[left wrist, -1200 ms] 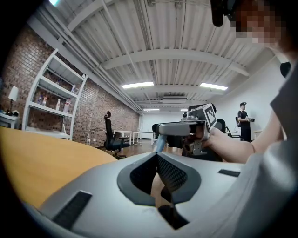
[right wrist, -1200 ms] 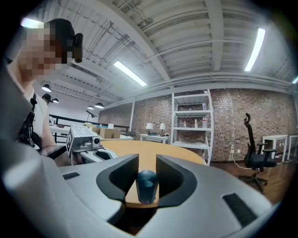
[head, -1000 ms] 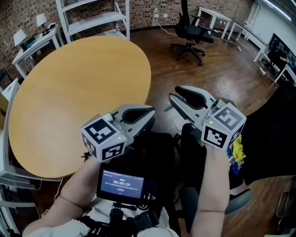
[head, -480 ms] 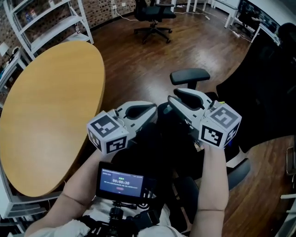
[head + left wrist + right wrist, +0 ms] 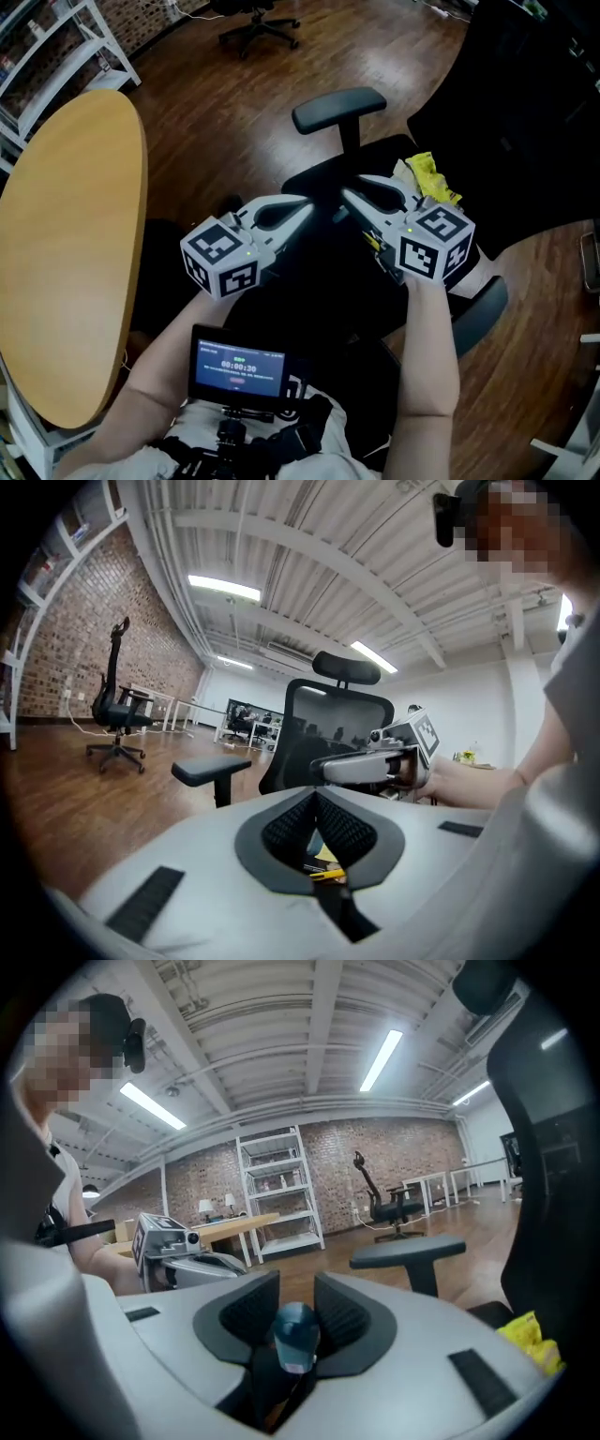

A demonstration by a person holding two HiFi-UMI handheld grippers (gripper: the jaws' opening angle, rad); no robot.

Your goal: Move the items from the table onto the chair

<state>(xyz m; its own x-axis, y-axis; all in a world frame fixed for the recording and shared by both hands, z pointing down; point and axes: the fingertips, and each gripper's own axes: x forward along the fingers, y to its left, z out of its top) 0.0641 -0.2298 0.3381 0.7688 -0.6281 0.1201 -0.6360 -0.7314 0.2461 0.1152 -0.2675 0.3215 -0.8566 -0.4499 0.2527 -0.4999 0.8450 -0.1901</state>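
Both grippers hover side by side over the seat of a black office chair (image 5: 314, 291), tips towards its armrest (image 5: 339, 105). My right gripper (image 5: 361, 200) (image 5: 296, 1288) is shut on a dark bottle with a blue cap (image 5: 296, 1330), which stands between its pads. The left gripper (image 5: 302, 208) (image 5: 316, 799) has its tips together, with a small yellow item (image 5: 328, 874) pinched low between the jaws. A crumpled yellow thing (image 5: 429, 176) (image 5: 530, 1340) lies on the chair beside the right gripper. The round wooden table (image 5: 66, 244) is at the left with a bare top.
A small screen (image 5: 236, 361) hangs at the person's chest. Another office chair (image 5: 253, 19) stands on the wooden floor at the back, and white shelves (image 5: 56, 42) at the back left. The chair's tall backrest (image 5: 328, 719) rises past the grippers.
The view has swung from the table to the chair. Both grippers have sunk towards the seat, still holding their items. The yellow thing on the chair has come into sight.
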